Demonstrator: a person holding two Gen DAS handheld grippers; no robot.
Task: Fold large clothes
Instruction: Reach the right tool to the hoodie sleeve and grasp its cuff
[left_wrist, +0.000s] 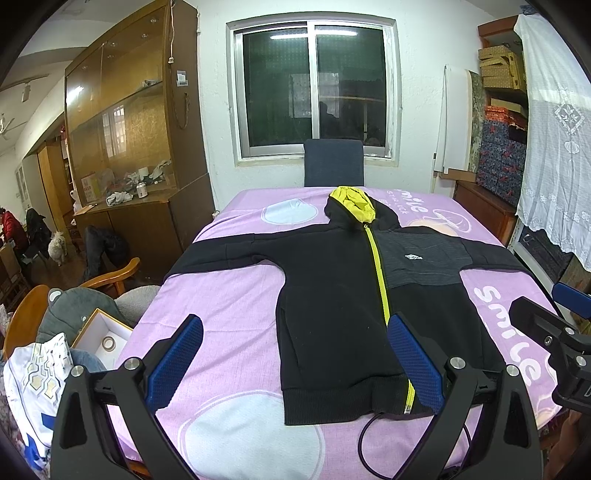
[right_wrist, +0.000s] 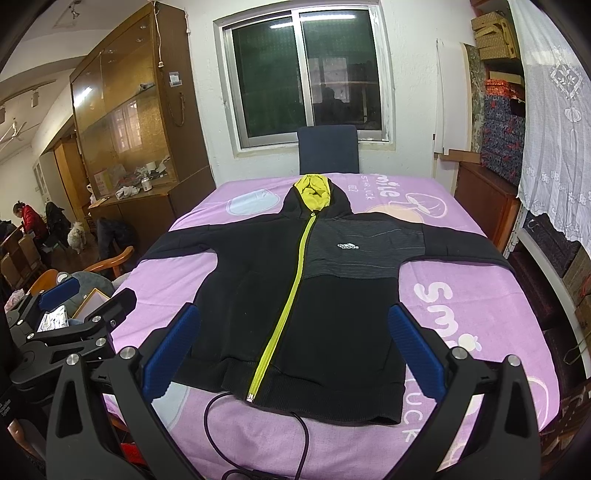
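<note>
Hoodie (right_wrist: 295, 306): flat, frame centre, unfolded; left gripper (left_wrist: 295, 365), right gripper (right_wrist: 291, 354) agape, empty; next: seize sleeve

Both wrist cameras looked from the table's near edge toward the window (left_wrist: 314, 88), set close above the hoodie (right_wrist: 295, 295); the left stood further left. Both shared hoodie, tablecloth (left_wrist: 229, 295), window.

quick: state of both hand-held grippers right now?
Left hand-held gripper: open, holding nothing, above the hoodie.
Right hand-held gripper: open, holding nothing.
</note>
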